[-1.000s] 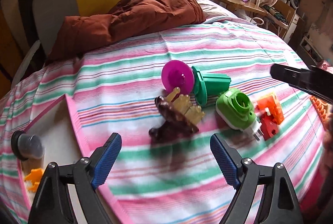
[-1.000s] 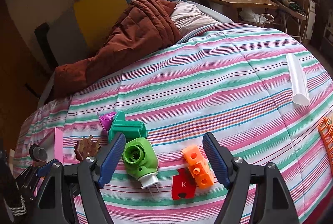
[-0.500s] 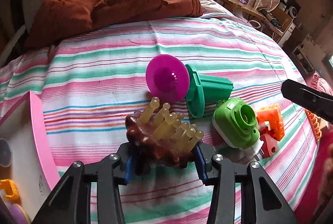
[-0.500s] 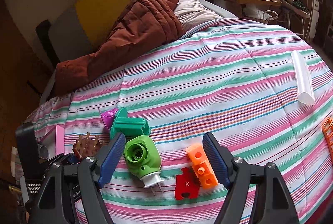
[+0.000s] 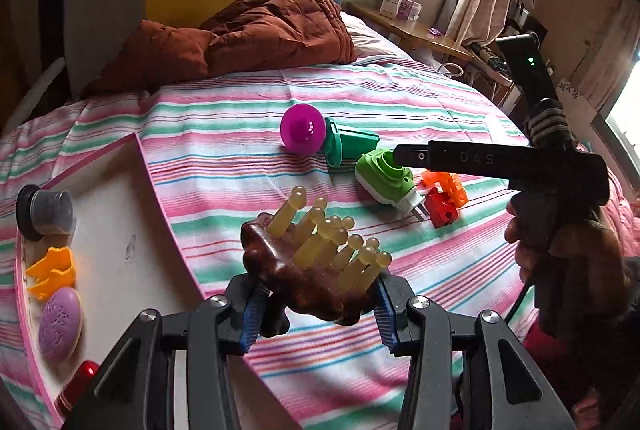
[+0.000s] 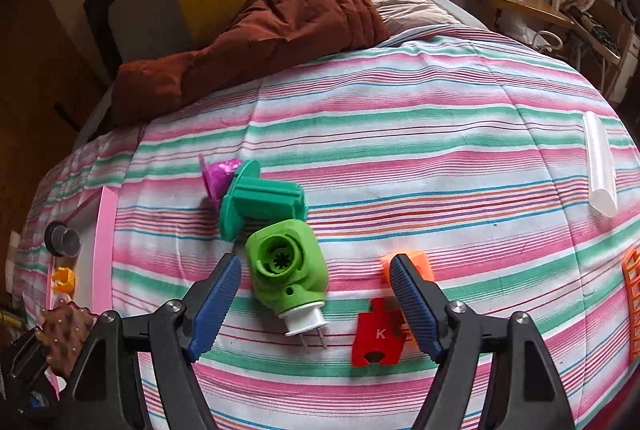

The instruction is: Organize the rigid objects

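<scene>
**Brush lifted, plug toy lined up next**

Lifted clear of the striped bedspread (image 5: 224,134) since half a second ago, the brown bristle brush (image 5: 316,262) now rides between the narrowed fingers of the left gripper (image 5: 316,310), pale pegs pointing up and away. A second ago those fingers stood wide with the brush lying ahead on the bed. The pink-rimmed tray (image 5: 132,222) sits just to the left, holding a grey cup (image 5: 50,212), an orange piece (image 5: 52,270) and a purple oval (image 5: 60,322), so the drop-off is probably there.

From the right wrist, the right gripper (image 6: 316,306) has drawn closer to the toys than before; its fingers stay wide, empty, straddling the green plug toy (image 6: 286,270). The red K piece (image 6: 378,336) lies beside the right finger, the orange block (image 6: 424,264) partly behind it. That looks like the next pick.
</scene>
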The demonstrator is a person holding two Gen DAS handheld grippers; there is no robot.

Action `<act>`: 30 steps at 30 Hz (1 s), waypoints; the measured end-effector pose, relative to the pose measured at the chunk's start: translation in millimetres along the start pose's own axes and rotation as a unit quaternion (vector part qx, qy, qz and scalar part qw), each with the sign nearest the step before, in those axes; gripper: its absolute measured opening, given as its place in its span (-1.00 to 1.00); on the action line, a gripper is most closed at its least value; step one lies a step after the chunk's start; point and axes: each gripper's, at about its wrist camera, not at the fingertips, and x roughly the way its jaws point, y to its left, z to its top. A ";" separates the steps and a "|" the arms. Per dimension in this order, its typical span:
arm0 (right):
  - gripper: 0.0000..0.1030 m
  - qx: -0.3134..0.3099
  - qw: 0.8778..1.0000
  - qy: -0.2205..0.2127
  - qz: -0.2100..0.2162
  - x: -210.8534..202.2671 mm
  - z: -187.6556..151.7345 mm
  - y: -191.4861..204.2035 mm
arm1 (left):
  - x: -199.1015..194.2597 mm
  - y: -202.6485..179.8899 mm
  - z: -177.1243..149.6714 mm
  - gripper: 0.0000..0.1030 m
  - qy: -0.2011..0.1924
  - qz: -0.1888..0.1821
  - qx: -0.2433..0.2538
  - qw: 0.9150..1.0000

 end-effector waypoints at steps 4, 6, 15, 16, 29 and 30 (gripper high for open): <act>0.51 -0.054 0.998 0.008 0.021 6.6 9.6 26.8 | -16.0 14.5 -13.5 -0.09 -0.002 0.002 -0.020 1.000; 0.51 -0.083 0.996 0.006 0.025 11.2 21.8 41.4 | -23.2 22.2 -16.8 -0.09 -0.007 0.004 -0.029 1.000; 0.51 -0.195 0.979 0.065 0.004 69.7 76.2 89.9 | -50.2 62.9 -22.9 -0.09 -0.025 -0.002 -0.088 0.996; 0.51 -0.207 0.976 0.073 -0.001 77.0 79.6 94.3 | -51.2 66.9 -23.3 -0.09 -0.025 -0.001 -0.094 0.995; -0.73 -0.279 0.949 0.143 -0.015 114.2 64.9 123.4 | -58.2 99.6 -33.3 -0.09 -0.027 0.005 -0.150 0.988; -0.77 -0.282 0.949 0.141 -0.006 110.1 60.1 126.5 | -58.8 100.1 -34.2 -0.09 -0.028 0.006 -0.150 0.988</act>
